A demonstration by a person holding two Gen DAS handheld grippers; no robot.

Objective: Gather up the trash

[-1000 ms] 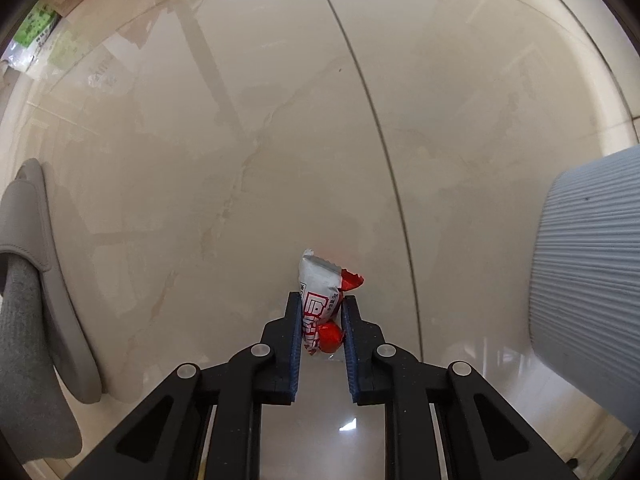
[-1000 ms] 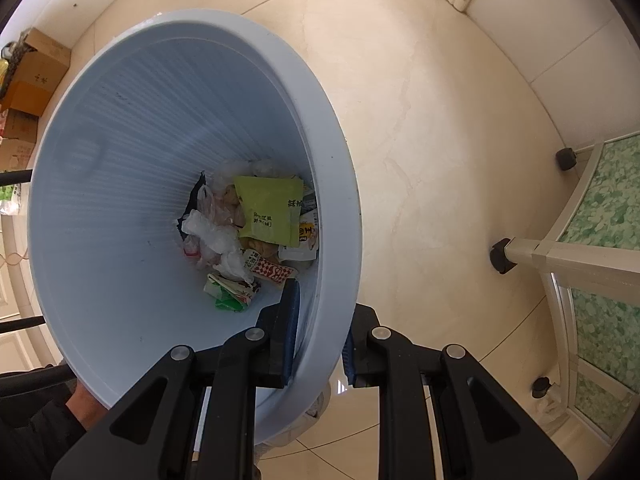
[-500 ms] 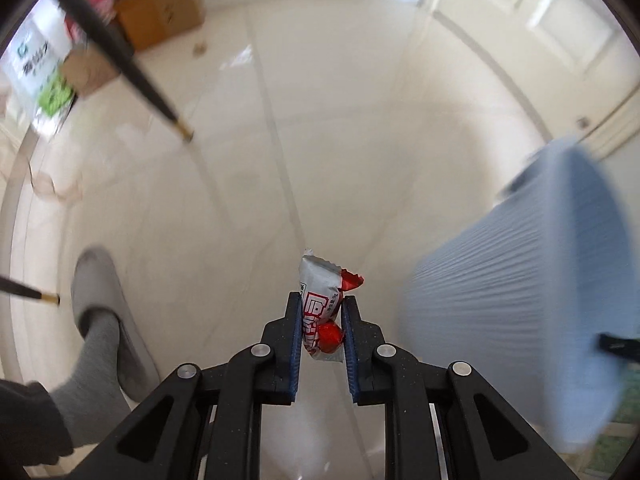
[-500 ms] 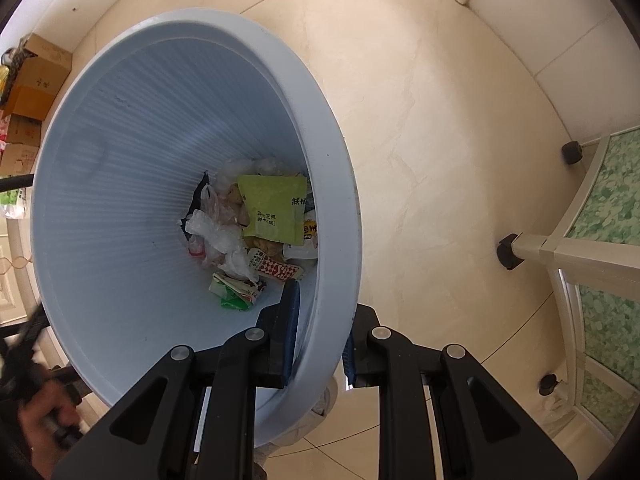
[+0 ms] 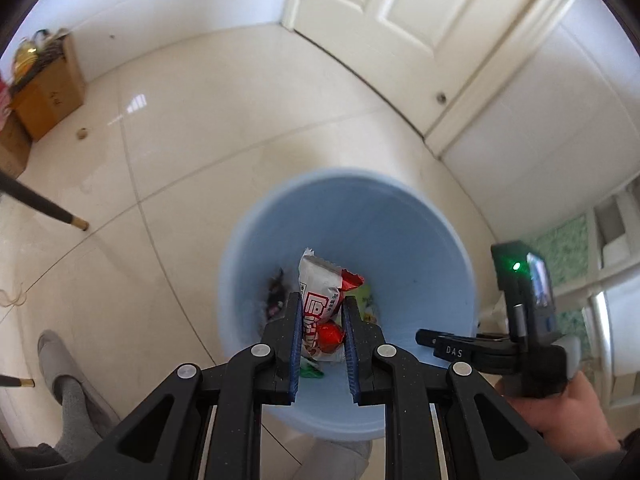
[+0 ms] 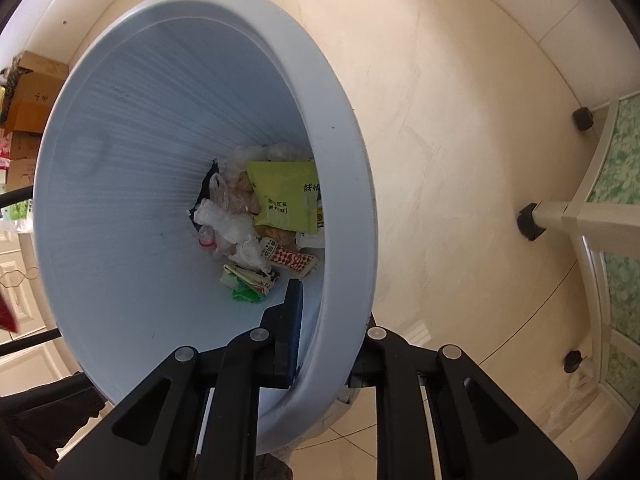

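Wrapper (image 5: 320, 312): one, white and red, clamped upright between the two blue pads of the left gripper (image 5: 321, 334), its crimped top standing clear above the fingertips. It hangs over the open mouth of the bin (image 5: 420, 240), not yet dropped.

Left gripper: one, jaws closed on the wrapper, pointing steeply down into the bin.

Right gripper (image 6: 326, 320): one, jaws clamped on the bin (image 6: 344, 128) rim, one finger inside the wall and one outside. In the left view its body (image 5: 520, 320) shows at the right, carrying one green light, with one bare hand (image 5: 568, 412) behind it.

Bin: one, pale blue plastic, ribbed wall, round rim, tilted toward the right camera.

Contents at the bottom: one yellow-green packet (image 6: 286, 196), one red-and-white checked wrapper (image 6: 292, 258), one crumpled white plastic bag (image 6: 232, 232), one green and white scrap (image 6: 246, 284), plus further bits too jumbled to count.

Floor (image 5: 240, 120): cream glossy tile.

Surroundings: one white door (image 5: 400, 12) beyond the bin; cardboard boxes (image 5: 48, 92) at far left, at least two; one grey slipper (image 5: 56, 364) with a grey sock in it at lower left; two dark legs with brass tips (image 5: 76, 222) at the left edge; three black feet (image 6: 530, 220) under a white frame with green patterned panels at the right.
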